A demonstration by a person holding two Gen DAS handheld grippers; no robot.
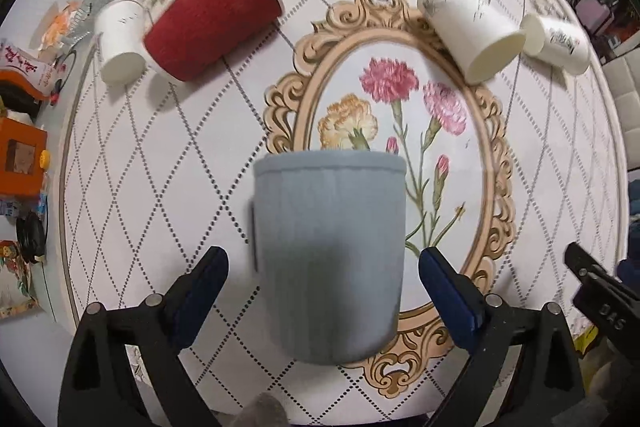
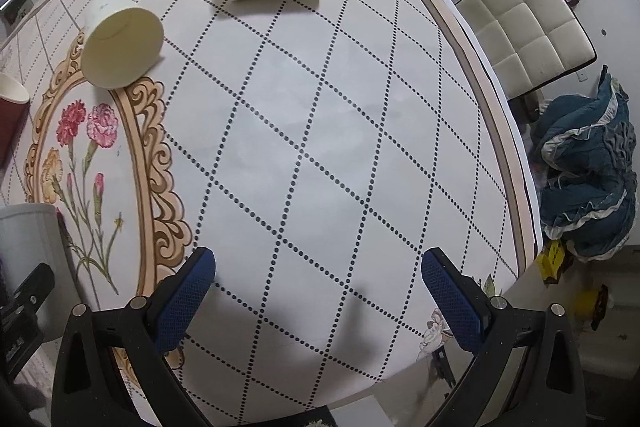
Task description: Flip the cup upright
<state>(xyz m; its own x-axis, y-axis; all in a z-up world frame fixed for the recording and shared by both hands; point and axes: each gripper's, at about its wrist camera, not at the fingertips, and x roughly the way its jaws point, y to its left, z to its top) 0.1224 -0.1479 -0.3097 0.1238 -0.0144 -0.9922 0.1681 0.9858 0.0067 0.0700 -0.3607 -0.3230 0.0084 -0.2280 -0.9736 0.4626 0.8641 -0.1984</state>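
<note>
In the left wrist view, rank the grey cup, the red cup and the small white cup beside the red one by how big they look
1. grey cup, though it is nearest the camera, so its true size is unsure
2. red cup
3. small white cup

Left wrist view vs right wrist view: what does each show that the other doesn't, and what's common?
Only the left wrist view: a small white cup lying beside the red cup, clutter off the table's left edge, and the right tool. Only the right wrist view: a white padded chair and blue bedding. Both: the grey cup, red cup, two tipped white cups, and the floral tablecloth.
</note>
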